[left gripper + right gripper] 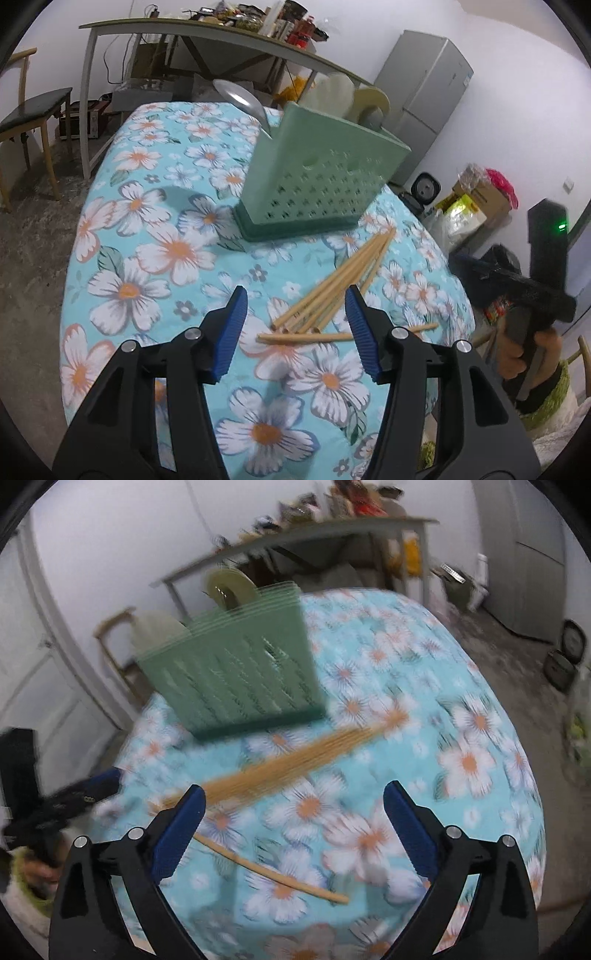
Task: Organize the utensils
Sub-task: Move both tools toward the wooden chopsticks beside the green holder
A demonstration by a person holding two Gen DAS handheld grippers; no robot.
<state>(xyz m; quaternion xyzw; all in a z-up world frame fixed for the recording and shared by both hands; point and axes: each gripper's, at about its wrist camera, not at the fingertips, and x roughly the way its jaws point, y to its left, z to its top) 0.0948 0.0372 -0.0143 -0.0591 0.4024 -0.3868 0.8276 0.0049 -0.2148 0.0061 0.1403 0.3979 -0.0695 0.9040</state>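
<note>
A green perforated utensil holder (317,177) stands on the floral tablecloth (155,236); a metal spoon (242,101) and pale utensils stick out of it. Several wooden chopsticks (332,291) lie loose in a pile in front of it. My left gripper (297,299) is open and empty, just above the near ends of the pile. In the blurred right wrist view the holder (232,672) and the chopstick pile (288,764) show, with one chopstick (269,871) lying apart nearer me. My right gripper (293,805) is open and empty above the cloth.
The other hand-held gripper (532,295) shows off the table's right edge. A long cluttered table (221,37) stands behind, a chair (33,110) at left, a grey fridge (424,92) and boxes at right.
</note>
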